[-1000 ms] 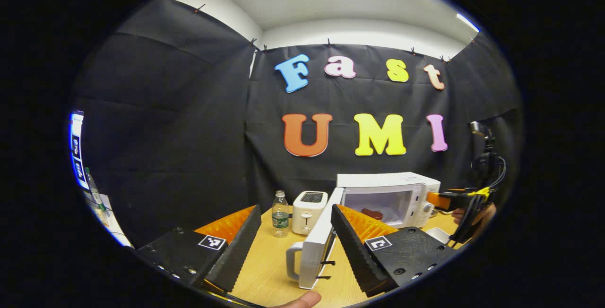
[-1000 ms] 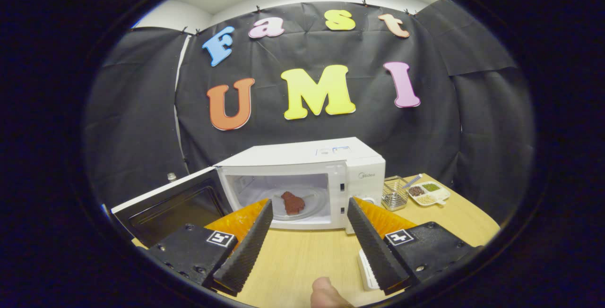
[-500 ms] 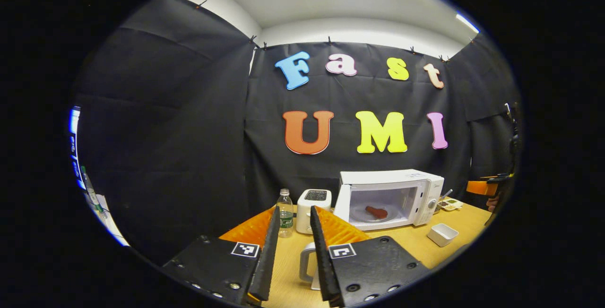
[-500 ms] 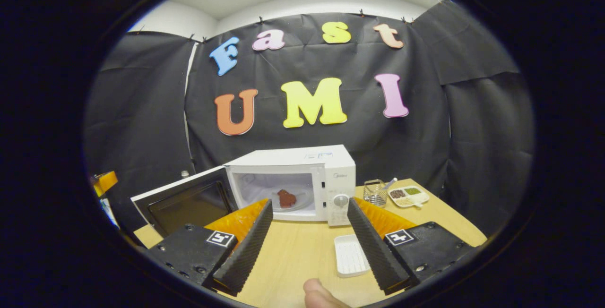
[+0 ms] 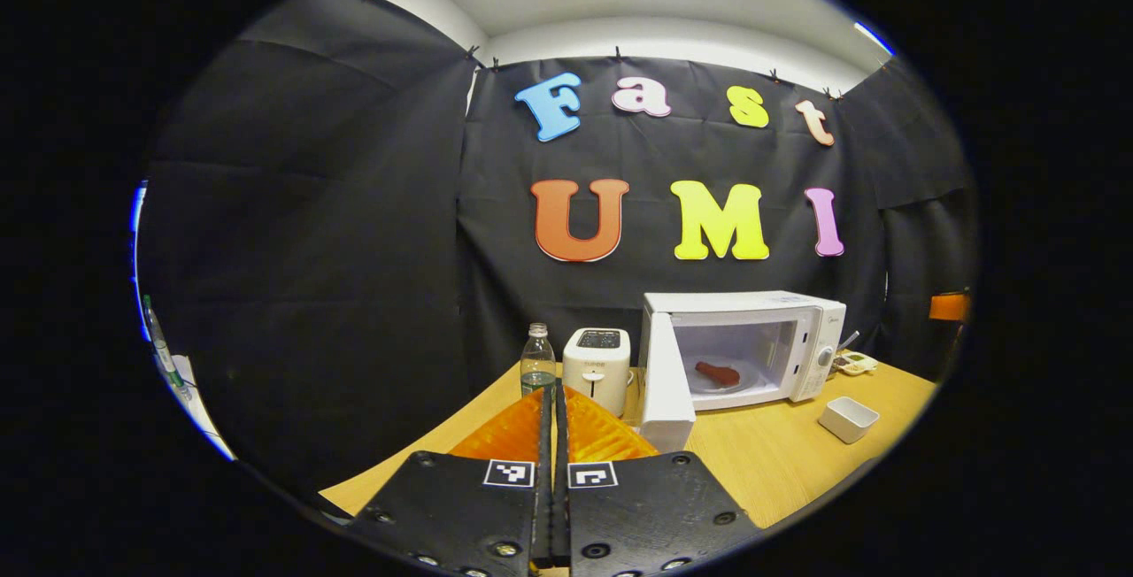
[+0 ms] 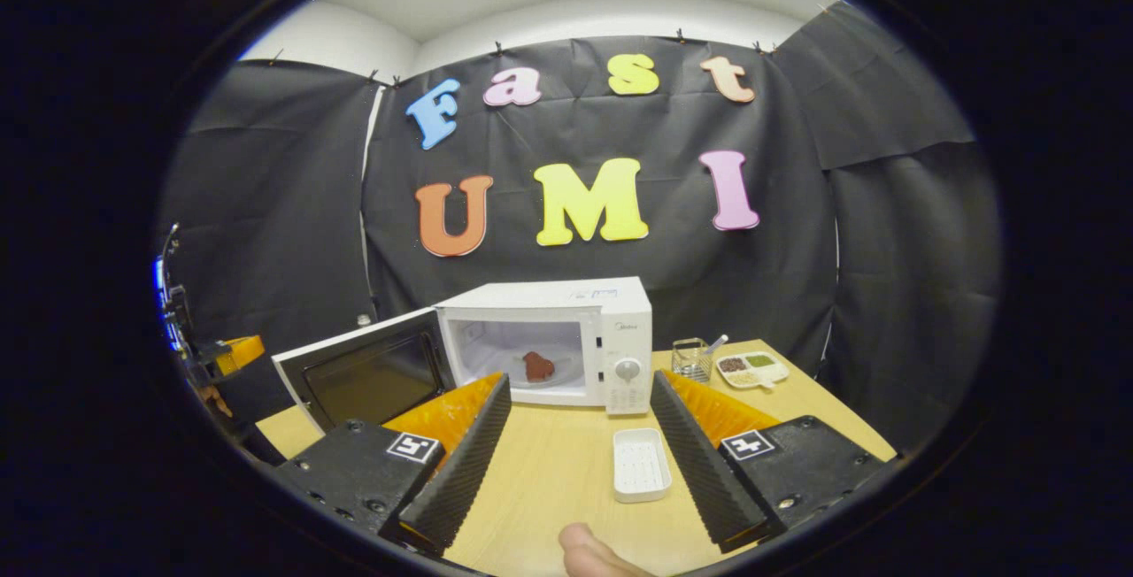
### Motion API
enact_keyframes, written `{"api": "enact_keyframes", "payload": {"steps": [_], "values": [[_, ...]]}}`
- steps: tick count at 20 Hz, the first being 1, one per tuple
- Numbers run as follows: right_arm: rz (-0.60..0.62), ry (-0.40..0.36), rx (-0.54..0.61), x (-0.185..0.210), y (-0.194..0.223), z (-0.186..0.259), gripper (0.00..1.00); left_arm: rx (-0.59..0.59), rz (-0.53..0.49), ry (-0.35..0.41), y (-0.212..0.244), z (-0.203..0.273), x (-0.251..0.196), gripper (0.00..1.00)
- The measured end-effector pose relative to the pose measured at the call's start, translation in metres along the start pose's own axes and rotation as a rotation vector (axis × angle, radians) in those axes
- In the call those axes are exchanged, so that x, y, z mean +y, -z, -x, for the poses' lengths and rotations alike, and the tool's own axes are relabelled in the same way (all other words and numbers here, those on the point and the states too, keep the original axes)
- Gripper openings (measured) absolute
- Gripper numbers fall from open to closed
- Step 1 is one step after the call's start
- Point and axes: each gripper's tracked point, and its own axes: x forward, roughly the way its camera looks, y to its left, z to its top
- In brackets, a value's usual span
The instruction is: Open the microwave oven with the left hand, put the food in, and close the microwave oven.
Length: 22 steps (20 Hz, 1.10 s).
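One food piece inside open-doored microwave

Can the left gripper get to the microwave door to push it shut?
Probably yes. The door stands wide open, nothing lies between it and the left gripper, whose jaws are shut, so it would push rather than grab.

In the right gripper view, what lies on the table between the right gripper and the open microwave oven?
A small white tray lies on the bare wooden table, between the right gripper and the microwave oven. It is empty and sits apart from both.
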Motion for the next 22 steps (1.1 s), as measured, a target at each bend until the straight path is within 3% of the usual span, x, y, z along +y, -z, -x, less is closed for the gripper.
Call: {"api": "enact_keyframes", "payload": {"steps": [1,2,5,6,7,8,9,10,11,12,15,16,17,18,19,20,22], "values": [[-0.003,-0.004,-0.002,0.0,0.0,0.003,1.0,0.015,0.005,0.008,0.009,-0.003,-0.001,0.0],[-0.007,-0.01,-0.006,0.0,-0.001,0.006,0.9,0.027,0.009,0.016,0.019,-0.008,-0.002,0.0],[-0.017,-0.018,-0.004,-0.002,0.003,0.012,0.9,0.066,0.018,0.014,0.046,-0.021,0.002,0.0],[-0.02,-0.016,-0.003,-0.005,0.003,0.014,0.9,0.086,0.013,0.011,0.055,-0.026,0.004,0.13],[-0.023,-0.016,0.002,-0.005,0.006,0.016,0.9,0.099,0.016,0.014,0.064,-0.029,0.005,0.0],[-0.025,-0.017,0.005,-0.006,0.007,0.018,0.9,0.105,0.019,0.023,0.069,-0.032,0.004,0.0],[-0.026,-0.019,0.009,-0.006,0.007,0.019,0.9,0.115,0.028,0.036,0.075,-0.032,0.001,0.14],[-0.027,-0.021,0.011,-0.006,0.006,0.021,0.9,0.116,0.039,0.047,0.078,-0.032,-0.003,0.0],[-0.026,-0.022,0.009,-0.006,0.005,0.023,0.9,0.12,0.041,0.06,0.082,-0.03,-0.011,0.0],[-0.022,-0.019,0.005,-0.007,0.002,0.024,1.0,0.119,0.041,0.071,0.085,-0.029,-0.018,0.0],[-0.007,-0.013,-0.004,-0.008,-0.002,0.029,1.0,0.099,0.056,0.13,0.084,-0.023,-0.045,0.0],[-0.006,-0.013,-0.007,-0.008,-0.004,0.031,0.9,0.09,0.06,0.145,0.083,-0.022,-0.052,0.0],[-0.008,-0.011,-0.011,-0.009,-0.006,0.033,1.0,0.089,0.06,0.163,0.083,-0.02,-0.06,0.0],[-0.008,-0.005,-0.015,-0.01,-0.009,0.036,0.91,0.082,0.058,0.18,0.082,-0.018,-0.07,0.0],[-0.008,0.001,-0.022,-0.012,-0.011,0.039,1.0,0.078,0.061,0.203,0.082,-0.017,-0.079,0.0],[-0.005,0.005,-0.03,-0.013,-0.015,0.043,0.9,0.073,0.06,0.221,0.081,-0.016,-0.088,0.0],[0.008,0.015,-0.046,-0.014,-0.02,0.049,0.9,0.071,0.048,0.246,0.083,-0.017,-0.106,0.0]]}}
